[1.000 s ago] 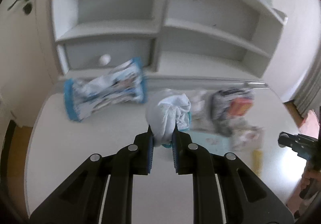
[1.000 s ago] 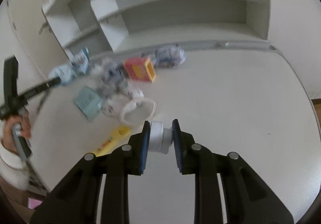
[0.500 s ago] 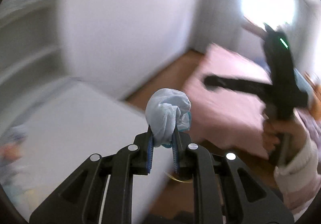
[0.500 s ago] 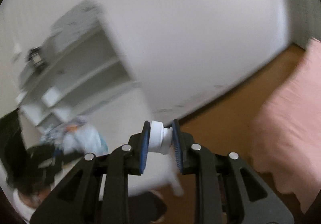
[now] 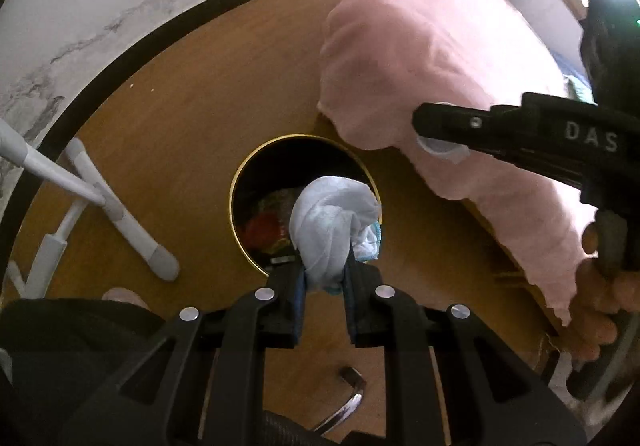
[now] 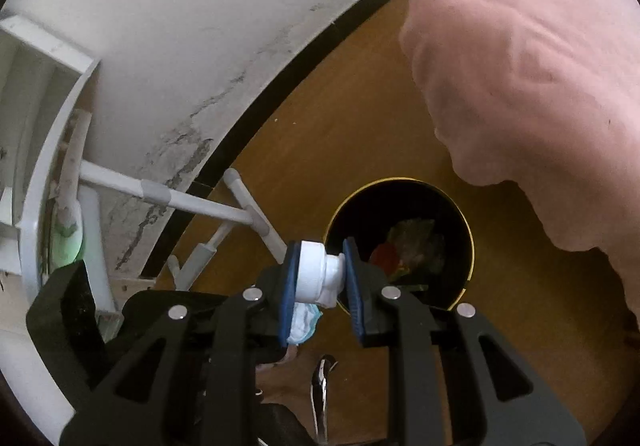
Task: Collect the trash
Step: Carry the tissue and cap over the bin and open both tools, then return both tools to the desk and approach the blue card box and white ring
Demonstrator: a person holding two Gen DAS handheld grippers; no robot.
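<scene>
A black round bin with a gold rim [image 5: 240, 182] stands on the wooden floor with red and mixed trash [image 5: 262, 224] inside. My left gripper [image 5: 325, 262] points down over the bin's near edge, shut on a crumpled white and pale blue wad [image 5: 332, 214]. In the right wrist view the same bin [image 6: 468, 230] lies just right of my right gripper [image 6: 321, 246], which is shut on a small white plastic cap piece [image 6: 314, 270]. The right gripper [image 5: 520, 130] also reaches in from the right of the left wrist view, a person's hand [image 5: 600, 286] on its handle.
A pink blanket [image 5: 440, 66] hangs over a bed right of the bin. White rack legs [image 5: 120, 214] stand on the floor to the left, before a stained white wall [image 6: 200, 66]. A chrome chair leg [image 5: 348, 402] sits near the bottom.
Both grippers have swung away from the white desk and tipped down toward the floor bin. Each still holds its piece of trash.
</scene>
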